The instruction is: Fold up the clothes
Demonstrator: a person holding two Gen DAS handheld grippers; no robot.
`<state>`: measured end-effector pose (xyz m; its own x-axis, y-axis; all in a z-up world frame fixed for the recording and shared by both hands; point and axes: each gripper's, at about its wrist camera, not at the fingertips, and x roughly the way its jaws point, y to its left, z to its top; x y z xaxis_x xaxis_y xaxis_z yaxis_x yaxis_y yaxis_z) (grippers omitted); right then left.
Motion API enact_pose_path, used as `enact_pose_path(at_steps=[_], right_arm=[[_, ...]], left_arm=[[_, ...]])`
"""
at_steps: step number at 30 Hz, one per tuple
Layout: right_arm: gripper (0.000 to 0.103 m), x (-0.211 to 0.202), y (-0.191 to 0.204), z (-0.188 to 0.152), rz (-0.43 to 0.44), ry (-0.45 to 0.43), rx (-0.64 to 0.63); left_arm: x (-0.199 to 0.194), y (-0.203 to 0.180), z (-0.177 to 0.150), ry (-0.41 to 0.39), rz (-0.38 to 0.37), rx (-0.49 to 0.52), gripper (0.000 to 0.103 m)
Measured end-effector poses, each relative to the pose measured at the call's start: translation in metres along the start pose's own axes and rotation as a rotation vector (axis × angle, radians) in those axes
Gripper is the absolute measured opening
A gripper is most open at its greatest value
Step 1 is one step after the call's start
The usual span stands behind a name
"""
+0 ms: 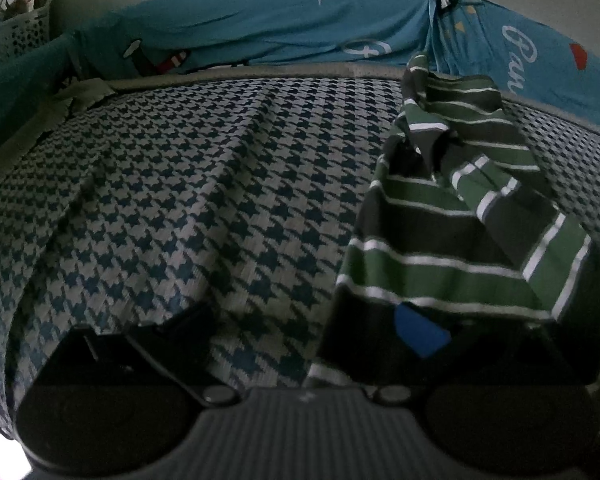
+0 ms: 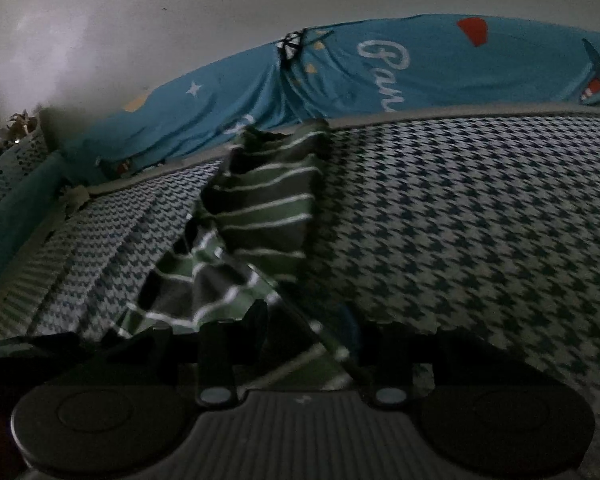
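A green, grey and white striped garment [image 1: 451,224] lies crumpled on the houndstooth bed cover [image 1: 204,184]. In the left wrist view it sits to the right, and its near edge drapes over the right finger with the blue pad [image 1: 419,332]. My left gripper [image 1: 300,320] is open, with bare cover showing between its fingers. In the right wrist view the same garment [image 2: 260,208] stretches from the far edge of the cover toward me. A strip of it runs into my right gripper [image 2: 311,328], whose jaws stand apart with the cloth loose between them.
A blue printed sheet [image 1: 300,28] with stars and white lettering hangs behind the bed against a pale wall [image 2: 140,20]. A white lattice basket [image 1: 12,36] stands at the far left. The houndstooth cover [image 2: 479,208] spreads wide to the right of the garment.
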<state>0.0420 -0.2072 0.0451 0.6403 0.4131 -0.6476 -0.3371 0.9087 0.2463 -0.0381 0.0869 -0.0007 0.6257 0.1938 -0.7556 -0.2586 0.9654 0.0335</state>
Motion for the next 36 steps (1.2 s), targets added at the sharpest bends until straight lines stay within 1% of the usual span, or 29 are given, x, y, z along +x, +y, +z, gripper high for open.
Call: enact_pose_path(at_steps=[5, 9, 14, 17, 20, 25, 27, 28, 29, 31, 32, 36], right_arm=[[0.046, -0.011, -0.01, -0.014, -0.05, 0.011, 0.021], [0.047, -0.019, -0.016, -0.024, -0.087, 0.032, 0.037], [0.047, -0.026, -0.019, -0.037, -0.146, 0.042, 0.041], [0.05, -0.026, -0.02, -0.042, -0.156, 0.049, 0.048], [0.053, -0.023, -0.02, -0.045, -0.155, 0.06, 0.052], [0.054, -0.014, -0.011, -0.05, -0.17, 0.048, -0.009], [0.05, -0.012, -0.009, -0.051, -0.176, 0.04, -0.019], [0.043, -0.012, -0.008, -0.051, -0.182, 0.035, -0.029], [0.032, -0.011, -0.007, -0.052, -0.186, 0.031, -0.04], [0.018, -0.01, -0.007, -0.051, -0.174, 0.024, -0.05], [0.013, -0.009, -0.006, -0.051, -0.164, 0.023, -0.053], [0.01, -0.013, -0.002, -0.05, -0.125, 0.002, -0.063]], left_arm=[[-0.003, 0.004, -0.005, -0.005, 0.011, -0.019, 0.103], [-0.006, 0.007, -0.006, -0.005, 0.03, -0.039, 0.103], [-0.007, 0.014, -0.009, 0.003, 0.073, -0.077, 0.103], [-0.008, 0.023, -0.01, 0.013, 0.081, -0.125, 0.103], [-0.011, 0.027, -0.011, 0.01, 0.084, -0.148, 0.103], [-0.019, 0.032, -0.008, -0.01, 0.075, -0.175, 0.103], [-0.023, 0.033, -0.006, -0.024, 0.069, -0.181, 0.103], [-0.024, 0.033, -0.005, -0.03, 0.067, -0.184, 0.103], [-0.026, 0.033, -0.004, -0.035, 0.064, -0.188, 0.103], [-0.028, 0.034, -0.003, -0.042, 0.061, -0.191, 0.103], [-0.029, 0.034, -0.002, -0.046, 0.059, -0.192, 0.103], [-0.034, 0.037, 0.0, -0.063, 0.062, -0.206, 0.103]])
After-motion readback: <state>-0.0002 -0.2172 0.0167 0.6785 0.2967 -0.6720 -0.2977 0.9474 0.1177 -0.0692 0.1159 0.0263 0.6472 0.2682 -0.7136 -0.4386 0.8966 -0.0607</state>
